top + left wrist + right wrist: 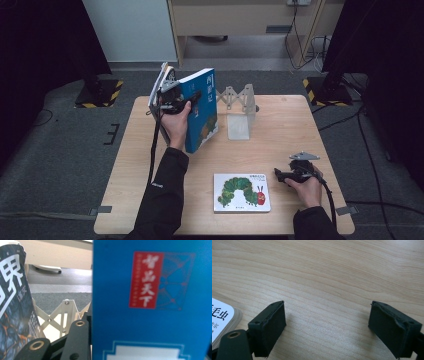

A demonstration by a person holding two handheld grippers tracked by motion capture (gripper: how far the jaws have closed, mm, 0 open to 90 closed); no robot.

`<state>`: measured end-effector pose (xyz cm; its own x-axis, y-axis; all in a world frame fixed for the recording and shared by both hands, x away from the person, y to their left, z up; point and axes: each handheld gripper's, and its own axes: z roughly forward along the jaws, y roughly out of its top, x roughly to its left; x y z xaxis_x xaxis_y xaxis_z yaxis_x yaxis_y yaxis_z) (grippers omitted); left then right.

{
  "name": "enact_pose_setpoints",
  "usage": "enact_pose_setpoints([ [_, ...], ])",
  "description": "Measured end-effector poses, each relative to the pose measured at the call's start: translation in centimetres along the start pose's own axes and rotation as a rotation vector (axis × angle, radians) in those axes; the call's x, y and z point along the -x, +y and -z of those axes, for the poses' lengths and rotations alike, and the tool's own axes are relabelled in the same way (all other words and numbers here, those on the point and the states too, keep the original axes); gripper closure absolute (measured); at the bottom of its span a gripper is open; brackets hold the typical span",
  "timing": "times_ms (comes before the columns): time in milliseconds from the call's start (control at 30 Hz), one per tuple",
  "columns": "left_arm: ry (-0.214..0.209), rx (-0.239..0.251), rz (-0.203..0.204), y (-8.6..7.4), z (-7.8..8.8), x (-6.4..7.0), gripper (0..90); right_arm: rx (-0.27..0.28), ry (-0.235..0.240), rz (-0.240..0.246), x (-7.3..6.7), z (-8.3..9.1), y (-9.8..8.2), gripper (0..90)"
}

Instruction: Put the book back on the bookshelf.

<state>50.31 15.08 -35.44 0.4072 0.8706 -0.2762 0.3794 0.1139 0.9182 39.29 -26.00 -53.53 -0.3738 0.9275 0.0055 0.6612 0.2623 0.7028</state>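
Blue book [202, 111] pinched upright in left tool [175, 100], right tool [281, 175] spread beside caterpillar book [241, 192]

Left gripper [177, 97] raised above table's far left, forearm extended forward, jaws clamped on object. Right gripper [281, 175] low at near right, hand resting, jaws spread wide, nothing between pads [270, 327].

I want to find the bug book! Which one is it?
Look at the wooden table, at the near edge between the two arms. The book lies flat there, white and square. It alone shows a big green caterpillar; the blue book is held up off the table.
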Motion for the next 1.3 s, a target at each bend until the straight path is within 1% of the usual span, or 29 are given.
enact_pose_setpoints([
  [33, 0.009, 0.003, -0.008, -0.1, -0.2, 0.0, 60.3, 0.001, 0.001, 0.000, 0.0, 0.0, 0.0, 13.9],
  [67, 0.011, 0.005, -0.007, -0.2, -0.4, 0.0, 60.3, 0.001, 0.004, 0.000, 0.0, 0.0, 0.0, 13.7],
  [167, 0.032, 0.013, 0.007, -0.6, -1.1, -0.1, 60.1, 0.000, 0.005, 0.001, 0.0, 0.0, 0.0, 13.6],
  [333, 0.049, 0.014, 0.024, -1.3, -1.9, -0.4, 60.0, 0.001, 0.006, 0.001, 0.0, 0.0, 0.0, 13.5],
  [433, 0.057, -0.004, 0.015, -1.8, -2.3, -0.3, 60.0, 0.001, 0.007, 0.001, 0.0, 0.0, 0.0, 13.5],
  [500, 0.057, -0.010, 0.015, -2.2, -2.4, -0.2, 59.8, 0.001, 0.007, 0.001, 0.0, 0.0, 0.0, 13.5],
  [533, 0.056, -0.008, 0.007, -2.3, -2.4, -0.1, 59.7, 0.001, 0.006, 0.002, 0.0, 0.0, 0.0, 13.5],
  [600, 0.059, -0.003, 0.002, -2.3, -2.3, 0.2, 59.4, 0.001, 0.007, 0.001, 0.0, 0.0, 0.0, 13.5],
  [667, 0.051, -0.004, -0.010, -2.5, -2.3, 0.5, 59.4, 0.001, 0.007, 0.001, 0.0, 0.0, 0.0, 13.4],
  [733, 0.042, -0.007, -0.035, -2.8, -2.1, 0.9, 59.4, 0.002, 0.007, 0.004, 0.1, 0.0, 0.0, 13.4],
  [800, 0.037, -0.009, -0.048, -3.0, -1.9, 1.2, 59.2, 0.001, 0.007, 0.002, 0.0, 0.0, 0.0, 13.4],
  [967, 0.018, -0.022, -0.065, -3.7, -1.5, 2.0, 59.0, 0.006, 0.003, 0.003, 0.0, 0.0, 0.0, 13.1],
  [1033, 0.010, -0.027, -0.064, -4.1, -1.2, 2.2, 59.2, 0.006, 0.004, 0.007, 0.0, 0.0, -0.1, 13.1],
  [1133, 0.002, -0.040, -0.072, -4.7, -0.9, 2.3, 59.4, 0.003, 0.005, 0.007, 0.1, 0.0, 0.0, 13.1],
  [1200, -0.009, -0.039, -0.065, -5.0, -0.5, 2.3, 59.5, 0.004, 0.005, 0.008, 0.0, 0.0, -0.1, 13.0],
  [1300, -0.005, -0.046, -0.092, -5.2, 0.1, 2.6, 59.5, 0.003, 0.005, 0.006, 0.0, 0.0, 0.0, 12.9],
])
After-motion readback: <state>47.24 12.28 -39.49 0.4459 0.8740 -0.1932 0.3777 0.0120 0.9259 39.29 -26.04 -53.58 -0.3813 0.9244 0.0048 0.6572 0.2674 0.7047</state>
